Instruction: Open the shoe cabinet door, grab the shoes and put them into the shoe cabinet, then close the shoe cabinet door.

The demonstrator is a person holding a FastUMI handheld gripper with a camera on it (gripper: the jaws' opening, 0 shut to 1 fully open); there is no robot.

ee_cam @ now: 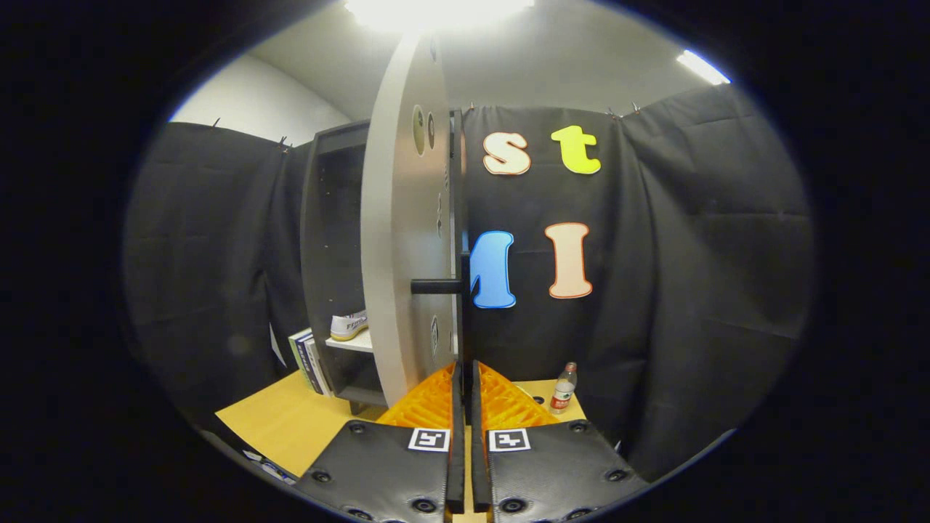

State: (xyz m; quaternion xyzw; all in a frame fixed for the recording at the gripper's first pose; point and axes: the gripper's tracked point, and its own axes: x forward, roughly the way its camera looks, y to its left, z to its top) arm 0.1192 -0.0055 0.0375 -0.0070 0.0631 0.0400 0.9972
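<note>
The dark shoe cabinet [330, 240] stands on the table ahead and to the left, and its pale door [407, 240] is swung open so I see it almost edge-on. A black bar handle [436, 286] sticks out near the door's free edge. Inside, a white shoe [349, 325] rests on a shelf. My gripper [465, 374] is shut, fingers almost together with only a thin slit between them. The fingertips sit right at the lower end of the door's free edge, below the handle. I cannot tell whether they touch the door.
Several books [309, 361] lean upright against the cabinet's left side. A small plastic bottle [564, 388] stands on the wooden table [290, 425] to the right, beyond the fingers. Black cloth walls close in the booth behind and on both sides.
</note>
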